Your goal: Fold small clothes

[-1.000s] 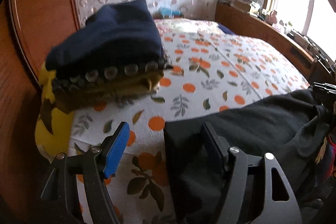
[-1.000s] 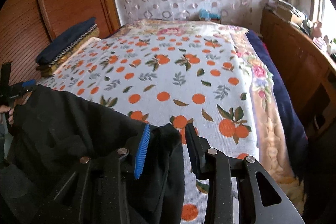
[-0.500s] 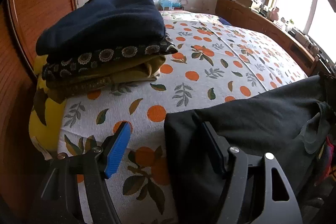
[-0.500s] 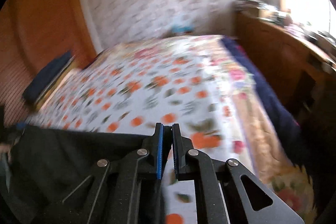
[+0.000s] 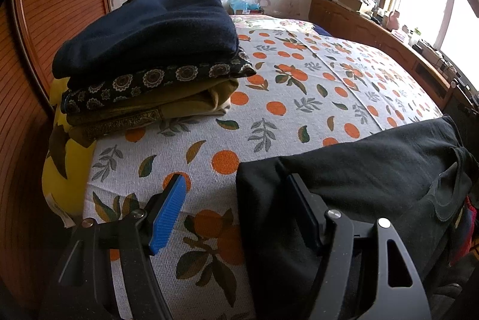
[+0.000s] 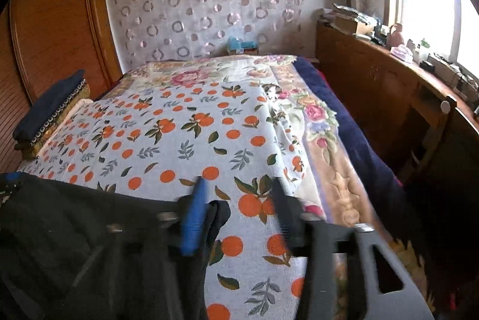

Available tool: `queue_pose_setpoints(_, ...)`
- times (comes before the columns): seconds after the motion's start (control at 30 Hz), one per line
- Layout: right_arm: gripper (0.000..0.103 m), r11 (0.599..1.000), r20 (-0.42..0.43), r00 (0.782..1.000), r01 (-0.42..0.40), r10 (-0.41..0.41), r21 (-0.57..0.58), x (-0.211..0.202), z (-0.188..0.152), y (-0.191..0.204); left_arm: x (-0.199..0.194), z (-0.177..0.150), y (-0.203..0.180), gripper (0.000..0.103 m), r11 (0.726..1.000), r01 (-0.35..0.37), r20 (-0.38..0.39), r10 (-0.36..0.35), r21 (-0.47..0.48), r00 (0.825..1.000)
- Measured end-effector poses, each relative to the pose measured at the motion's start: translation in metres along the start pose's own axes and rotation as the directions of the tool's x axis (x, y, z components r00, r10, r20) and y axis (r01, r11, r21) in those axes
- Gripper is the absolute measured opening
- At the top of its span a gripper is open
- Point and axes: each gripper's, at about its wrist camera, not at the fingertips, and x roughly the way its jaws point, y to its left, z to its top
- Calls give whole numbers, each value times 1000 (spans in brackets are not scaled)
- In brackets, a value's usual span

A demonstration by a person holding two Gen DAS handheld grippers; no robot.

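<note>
While my left hand-held gripper [image 5: 236, 209] hangs low over the near edge of the bed [image 5: 299, 98], I see its jaws spread wide, gripping nothing: the blue pad [image 5: 168, 213] sits over the orange-print cover, and the other finger lies against the left edge of the black garment [image 5: 359, 170], with the cloth's hem between the two fingers. That garment is spread flat across the near end of the bed, its collar or strap bunched toward the right. My right hand-held gripper [image 6: 239, 218] is motion-blurred but also wide apart, holding nothing; its blue pad [image 6: 193, 221] is just beside the garment [image 6: 74, 230], touching or nearly touching a bunched corner, I cannot tell which, while the far finger is over bare cover. A stack of folded clothes [image 5: 149, 56] rests at the left side of the bed by the wooden wardrobe [image 5: 45, 35], a navy piece on top, a patterned dark one under it, then olive ones. Beneath the stack shows a yellow cushion [image 5: 60, 170].
</note>
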Motion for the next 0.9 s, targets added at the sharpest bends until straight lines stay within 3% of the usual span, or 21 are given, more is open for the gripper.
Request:
queue_pose_setpoints(0.3, 62, 987, -150, 981, -139, 125, -81, 36, -14, 16, 1, 1, 0, 70, 1000, 3, -3, -3, -1, 1000)
queue_pose_setpoints(0.47, 62, 980, -195, 969, -174, 154, -92, 46, -14, 15, -1, 0, -1, 49, 998, 61, -13, -61, -1, 998)
queue_pose_setpoints(0.53, 62, 978, -195, 969, -178, 155, -110, 47, -13, 15, -2, 0, -7, 25, 994, 105, -20, -105, 9, 994)
queue_pose_setpoints(0.6, 62, 976, -199, 967, -187, 162, -115, 47, -15, 12, -3, 0, -14, 12, 992, 124, -26, -123, 20, 992)
queue_pose_setpoints(0.63, 59, 974, -200, 965, -195, 169, -117, 47, -15, 13, -5, -1, -18, 9, 992, 121, -24, -120, 34, 993)
queue_pose_setpoints(0.7, 23, 968, -200, 962, -215, 186, -133, 46, -17, 17, -13, -1, -25, 8, 995, 88, 3, -89, 50, 996)
queue_pose_setpoints(0.73, 16, 965, -201, 958, -231, 203, -126, 44, -18, 17, -22, -1, -28, 8, 996, 84, 34, -86, 35, 996)
queue_pose_setpoints(0.8, 13, 966, -170, 961, -238, 220, -95, 33, -21, 12, -46, 2, -33, 7, 994, 105, 105, -107, 18, 989)
queue_pose_setpoints(0.9, 12, 959, -58, 964, -265, 260, -99, -3, -18, 9, -94, 6, -45, 7, 990, 143, 227, -143, 19, 963)
